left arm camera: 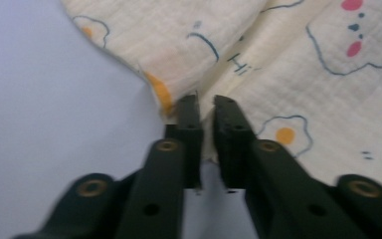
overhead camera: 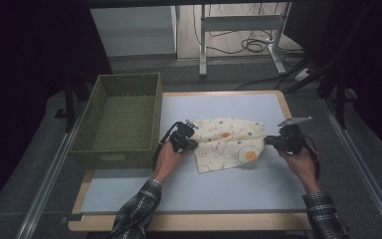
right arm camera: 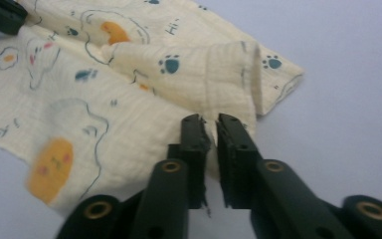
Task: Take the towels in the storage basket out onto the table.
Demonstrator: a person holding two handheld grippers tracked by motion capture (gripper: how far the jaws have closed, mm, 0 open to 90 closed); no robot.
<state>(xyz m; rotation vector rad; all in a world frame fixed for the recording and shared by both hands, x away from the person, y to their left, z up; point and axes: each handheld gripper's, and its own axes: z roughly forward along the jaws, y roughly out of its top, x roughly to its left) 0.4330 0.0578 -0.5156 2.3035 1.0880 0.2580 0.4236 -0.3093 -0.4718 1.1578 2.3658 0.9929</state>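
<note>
You have the cream muslin cloth printed with fried eggs, clouds and paw marks [overhead camera: 228,143] lying rumpled on the pale blue table top [overhead camera: 219,186], near its middle and just right of the olive-green woven basket [overhead camera: 121,118], which stands at the table's left edge. Your left gripper [overhead camera: 191,140] sits at the cloth's left edge, and in the left gripper view its jaws stand narrow, nearly together, with a fold of the cloth [left arm camera: 258,59] pinched between them right by an orange yolk print. Your right gripper [overhead camera: 267,141] is at the opposite, right edge of the cloth; in the right gripper view its black jaws are likewise drawn narrow with a thin edge of the cloth [right arm camera: 144,99] caught between the pads, beside a doubled-over flap marked with blue paws. So you hold the cloth at both ends, one gripper on each side, and it spans between them, with creases running across it. Your sleeves in a checked pattern [overhead camera: 138,209] come in from the near edge of the table. The basket stands apart from both grippers.
</note>
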